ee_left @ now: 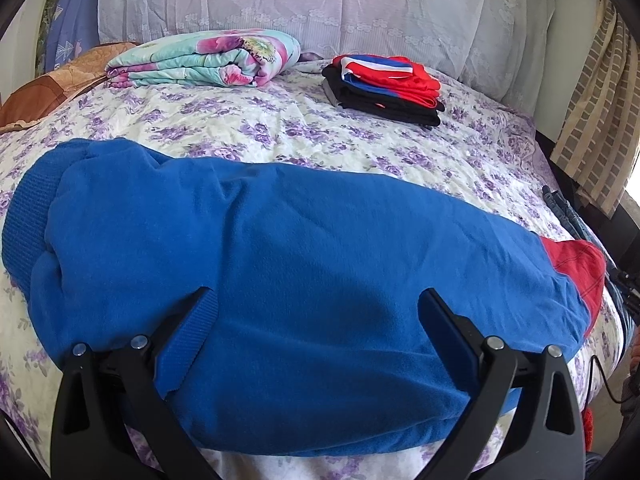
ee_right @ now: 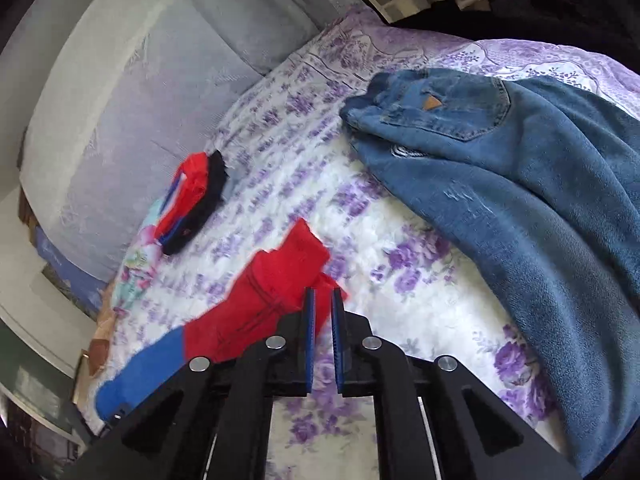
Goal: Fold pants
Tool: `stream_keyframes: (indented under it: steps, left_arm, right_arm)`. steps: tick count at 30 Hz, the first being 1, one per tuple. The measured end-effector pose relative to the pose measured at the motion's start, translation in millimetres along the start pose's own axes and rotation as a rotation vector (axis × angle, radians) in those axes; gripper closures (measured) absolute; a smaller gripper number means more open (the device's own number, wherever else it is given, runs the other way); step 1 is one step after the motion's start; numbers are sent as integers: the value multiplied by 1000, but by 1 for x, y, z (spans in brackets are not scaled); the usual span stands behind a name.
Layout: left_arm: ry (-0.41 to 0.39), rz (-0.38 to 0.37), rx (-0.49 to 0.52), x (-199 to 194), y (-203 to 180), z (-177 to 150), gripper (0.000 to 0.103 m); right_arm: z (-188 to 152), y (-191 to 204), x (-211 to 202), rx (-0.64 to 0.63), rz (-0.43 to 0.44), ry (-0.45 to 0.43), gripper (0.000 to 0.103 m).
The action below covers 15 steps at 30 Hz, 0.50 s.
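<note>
The jeans (ee_right: 520,184) run off the right edge, and the folded stack (ee_right: 192,204) is motion-blurred.

Bright daylight, from window glare at far right edge of left view. Soft shadow on blue pants (ee_left: 304,248). Right view motion-blurred. Fisheye bending, dark vignette at corners.

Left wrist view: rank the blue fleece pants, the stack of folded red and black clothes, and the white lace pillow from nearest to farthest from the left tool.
1. Blue fleece pants, directly at the left tool.
2. Stack of folded red and black clothes, mid-bed, right.
3. White lace pillow, at the headboard.
</note>
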State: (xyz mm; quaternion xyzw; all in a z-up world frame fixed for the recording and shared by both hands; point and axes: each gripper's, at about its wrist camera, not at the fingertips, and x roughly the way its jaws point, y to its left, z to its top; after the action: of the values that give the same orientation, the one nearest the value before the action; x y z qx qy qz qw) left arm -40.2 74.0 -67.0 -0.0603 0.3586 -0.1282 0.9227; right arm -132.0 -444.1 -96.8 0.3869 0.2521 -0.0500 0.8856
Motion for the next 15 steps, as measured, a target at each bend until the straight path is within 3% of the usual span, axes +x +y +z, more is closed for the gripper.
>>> stream_keyframes:
  steps: [2, 4, 5, 6, 13, 14, 15]
  left_arm:
    - [-1, 7, 4, 0, -1, 0, 5]
    - [-1, 4, 2, 0, -1, 0, 5]
    - [0, 1, 0, 0, -1, 0, 5]
    - [0, -3, -2, 0, 0, 0, 5]
    - [-3, 3, 6, 0, -1, -1, 5]
    - [-3, 3, 5, 0, -1, -2, 5]
    - [-3, 3, 5, 0, -1, -2, 5]
  right_arm:
    - [0, 4, 9, 24, 50, 54, 93]
    - [-3, 4, 23, 50, 48, 98, 81]
    - [-6, 4, 27, 61, 42, 107, 65]
    - [-9, 3, 29, 72, 47, 106, 60]
    - [-5, 14, 44, 46, 74, 128, 60]
    - [-5, 12, 47, 50, 70, 135, 65]
    - [-5, 9, 49, 59, 67, 132, 79]
